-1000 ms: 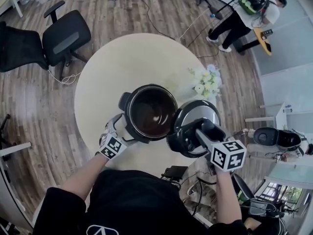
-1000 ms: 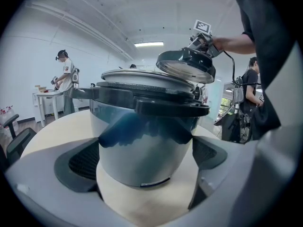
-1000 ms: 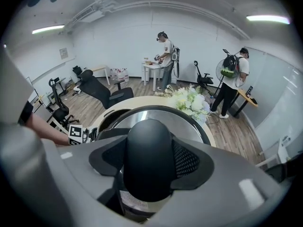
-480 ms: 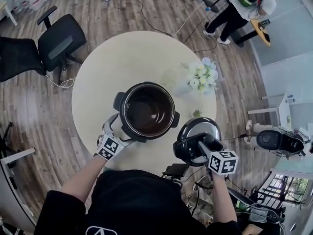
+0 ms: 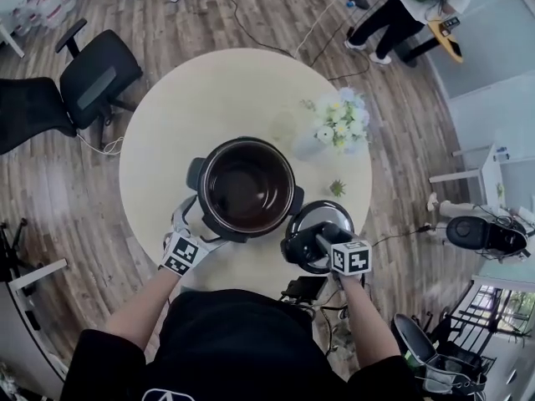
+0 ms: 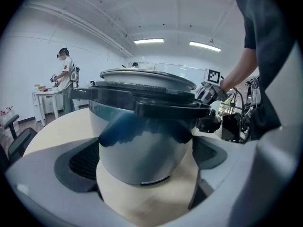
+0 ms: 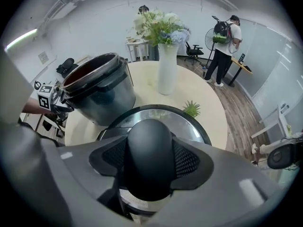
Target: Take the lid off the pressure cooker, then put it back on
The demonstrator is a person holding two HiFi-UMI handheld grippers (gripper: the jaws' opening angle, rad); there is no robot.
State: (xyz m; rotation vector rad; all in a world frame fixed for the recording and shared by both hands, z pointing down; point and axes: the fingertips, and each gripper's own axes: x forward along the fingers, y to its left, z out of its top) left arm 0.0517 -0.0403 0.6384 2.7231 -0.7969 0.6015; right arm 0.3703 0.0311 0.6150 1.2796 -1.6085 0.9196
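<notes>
— Why is the left tool (image 6: 147, 171) parked by the cooker (image 5: 245, 143)?
— It's spread and pinching nothing, I think ready to steady the pot, which looks empty. My right tool (image 7: 150, 162) pinches the knob (image 7: 149, 148), holding the lid (image 7: 191, 126) low at the worktop (image 5: 184, 115) beside it.

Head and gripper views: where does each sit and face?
Head view: on the head, steeply down at the table; arms, left gripper, right gripper show.
Left gripper view: on the left gripper, toward the pot; own jaws show.
Right gripper view: on the right gripper, down at the held lid; own jaws show.
Each gripper view shows the pot and the other gripper.
</notes>
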